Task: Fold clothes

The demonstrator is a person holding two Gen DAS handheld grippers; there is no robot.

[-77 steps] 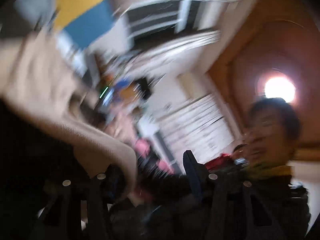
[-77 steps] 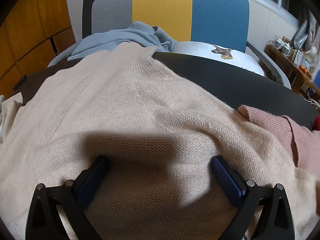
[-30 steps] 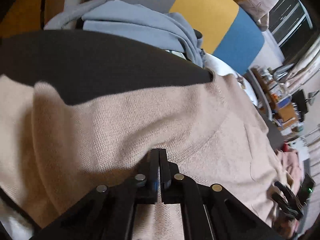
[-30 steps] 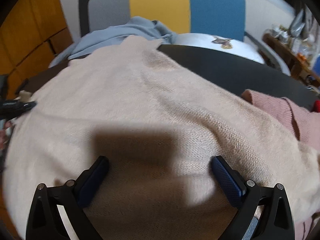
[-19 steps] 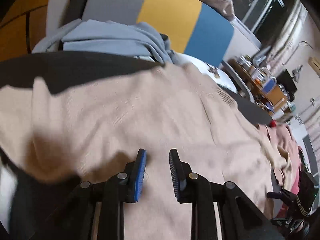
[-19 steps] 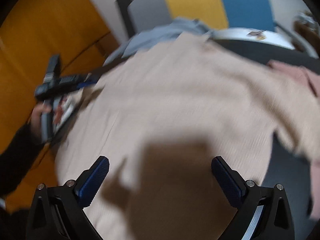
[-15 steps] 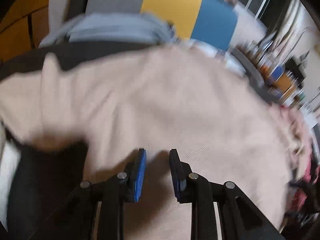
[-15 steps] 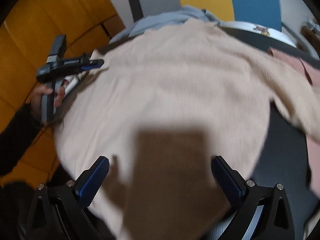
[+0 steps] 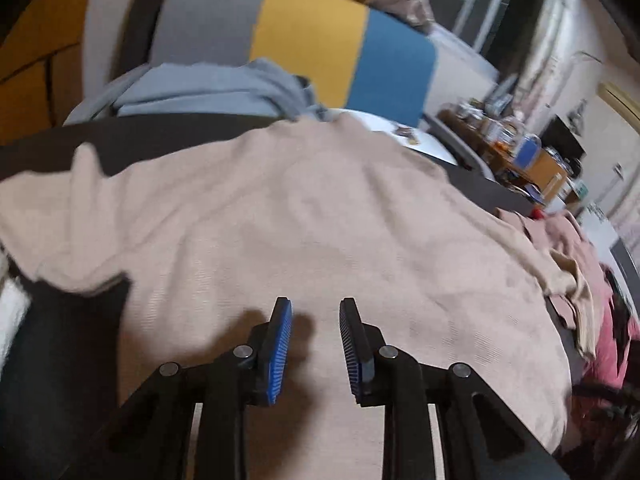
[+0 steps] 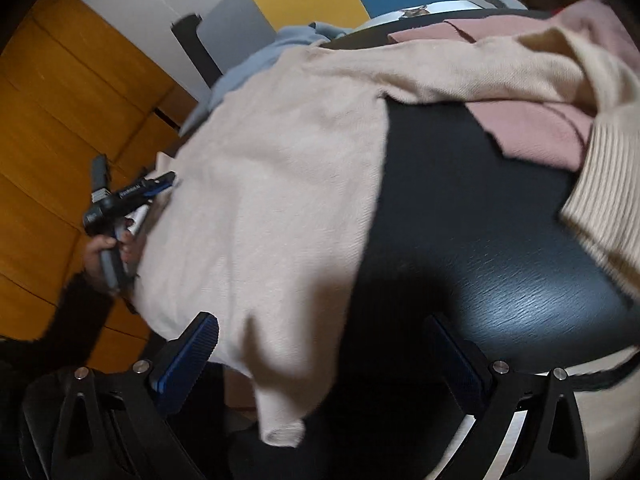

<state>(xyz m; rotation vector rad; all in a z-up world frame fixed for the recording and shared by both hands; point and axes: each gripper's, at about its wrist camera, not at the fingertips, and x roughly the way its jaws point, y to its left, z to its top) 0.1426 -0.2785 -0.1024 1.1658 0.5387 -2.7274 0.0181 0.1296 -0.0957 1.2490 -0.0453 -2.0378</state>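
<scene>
Fingers of your left gripper (image 9: 315,334) stand a little apart, gripping nothing, over the near part of the beige sweater (image 9: 304,216) spread across the black table (image 9: 168,136) — a pink garment (image 9: 576,240) lies far right. From the right wrist, your right gripper (image 10: 320,354) is wide apart and empty; the sweater's hem droops over the near table edge, its ribbed cuff (image 10: 608,184) at right

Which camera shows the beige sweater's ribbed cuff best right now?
The right wrist view: the ribbed cuff of the beige sweater lies plainly on the black table. In the left wrist view that sleeve end is only a blurred fold at the edge.
</scene>
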